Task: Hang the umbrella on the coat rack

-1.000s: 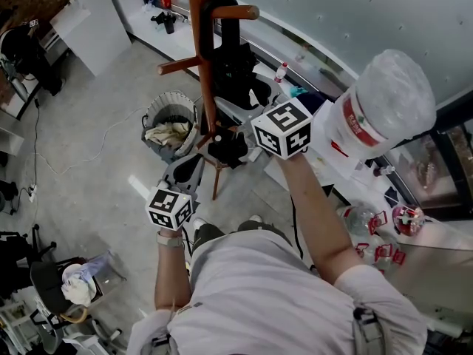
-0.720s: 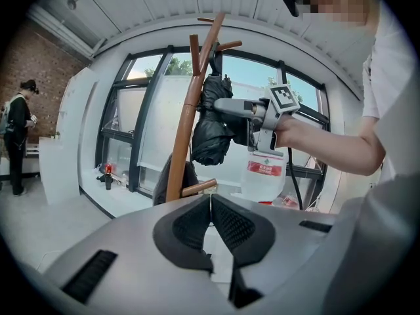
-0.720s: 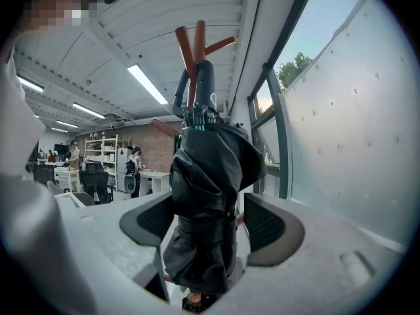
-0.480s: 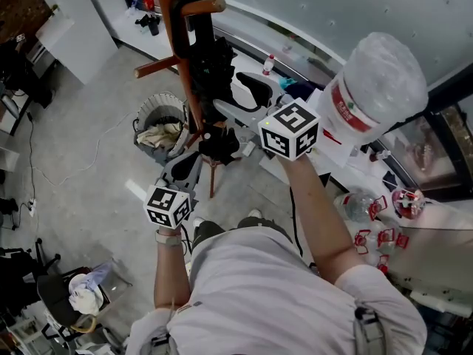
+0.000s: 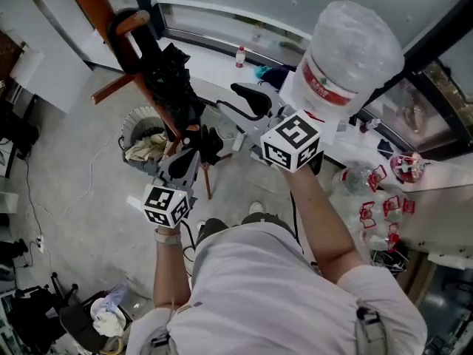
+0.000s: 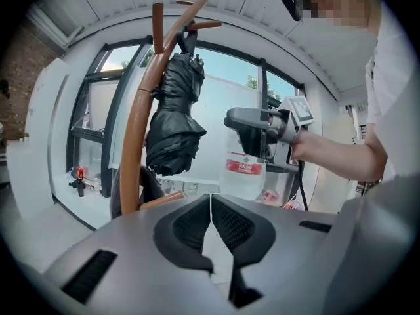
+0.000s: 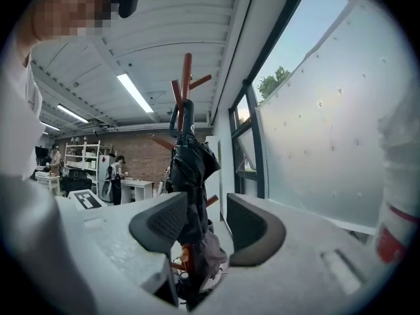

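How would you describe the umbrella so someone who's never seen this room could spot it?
Find the tall brown wooden coat rack standing by the big windows. Near its top hangs the umbrella, hooked by its curved handle over a peg. Its black, loosely bunched fabric sets it apart from the bare brown wood around it.
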`<state>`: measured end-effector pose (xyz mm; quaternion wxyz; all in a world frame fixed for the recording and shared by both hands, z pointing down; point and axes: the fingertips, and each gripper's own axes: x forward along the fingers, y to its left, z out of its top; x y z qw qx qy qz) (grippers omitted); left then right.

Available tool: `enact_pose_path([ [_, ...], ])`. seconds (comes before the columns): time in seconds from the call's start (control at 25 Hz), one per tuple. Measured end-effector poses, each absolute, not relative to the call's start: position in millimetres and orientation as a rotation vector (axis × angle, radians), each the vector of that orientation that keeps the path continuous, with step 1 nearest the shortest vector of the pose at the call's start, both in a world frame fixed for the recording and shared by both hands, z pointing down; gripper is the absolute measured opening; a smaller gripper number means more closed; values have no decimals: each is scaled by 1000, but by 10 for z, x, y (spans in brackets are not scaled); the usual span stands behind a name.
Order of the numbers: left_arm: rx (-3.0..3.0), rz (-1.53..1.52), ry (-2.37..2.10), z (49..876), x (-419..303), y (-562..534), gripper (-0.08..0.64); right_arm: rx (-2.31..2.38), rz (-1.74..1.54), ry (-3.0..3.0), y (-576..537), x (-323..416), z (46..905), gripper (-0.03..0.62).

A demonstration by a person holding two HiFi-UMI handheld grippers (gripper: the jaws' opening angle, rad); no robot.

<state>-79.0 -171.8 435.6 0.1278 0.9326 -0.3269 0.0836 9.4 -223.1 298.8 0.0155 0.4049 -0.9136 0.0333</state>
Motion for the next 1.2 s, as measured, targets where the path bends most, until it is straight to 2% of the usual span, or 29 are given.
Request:
enact_pose_path([
  [0.28,2773,214,-831,4285,-473,-1736,3,1437,73,-2778,-1897,505,3173,130],
  [0.68,2850,232,-644,4267,5,-1624,3,1665,56,-2664,-1404,1019,3426,78],
  [1.2,2911,255,-463,4260,372,-1434,3,1782,150,-2583,-908,1243,3820,77],
])
